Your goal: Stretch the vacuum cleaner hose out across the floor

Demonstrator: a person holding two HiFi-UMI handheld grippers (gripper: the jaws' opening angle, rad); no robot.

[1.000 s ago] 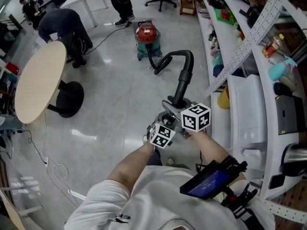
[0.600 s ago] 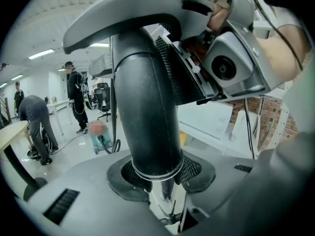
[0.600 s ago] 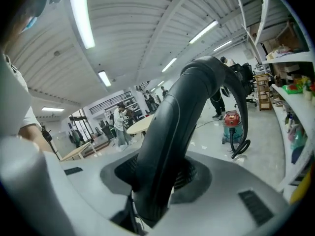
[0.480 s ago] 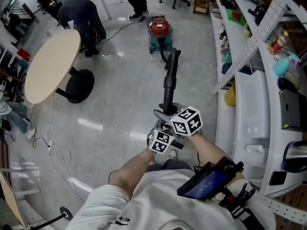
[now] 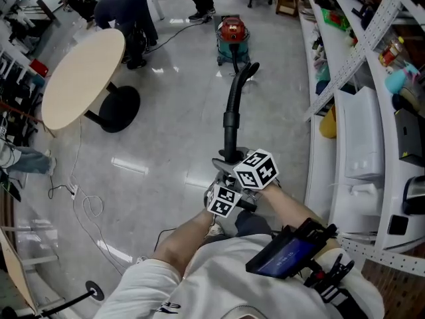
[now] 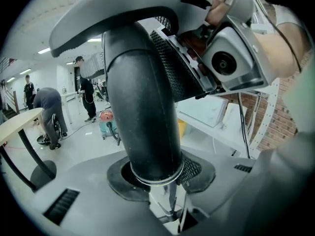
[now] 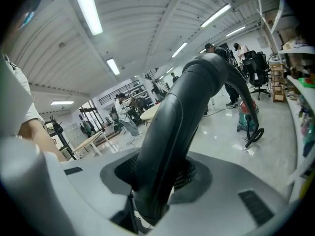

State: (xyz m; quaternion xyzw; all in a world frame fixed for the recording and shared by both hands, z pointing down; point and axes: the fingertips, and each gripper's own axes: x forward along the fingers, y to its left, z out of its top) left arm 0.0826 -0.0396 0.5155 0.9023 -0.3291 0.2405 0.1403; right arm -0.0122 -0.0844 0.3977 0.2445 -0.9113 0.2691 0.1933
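A red and teal vacuum cleaner stands far up the floor. Its black hose runs from it in a nearly straight line down to my two grippers at the middle of the head view. My left gripper and right gripper sit side by side, both shut on the hose's rigid end. In the left gripper view the black tube fills the space between the jaws, with the vacuum cleaner small behind it. The right gripper view shows the curved tube clamped, and the vacuum cleaner at the right.
A round beige table on a black foot stands at the left. Long shelves line the right side. Thin cables lie on the floor at lower left. A person bends over beyond the table, near the vacuum.
The hose had a bent loop near the vacuum; now it lies almost straight. Both grippers, still clamped on its end, have drawn back from the vacuum, which looks farther off.
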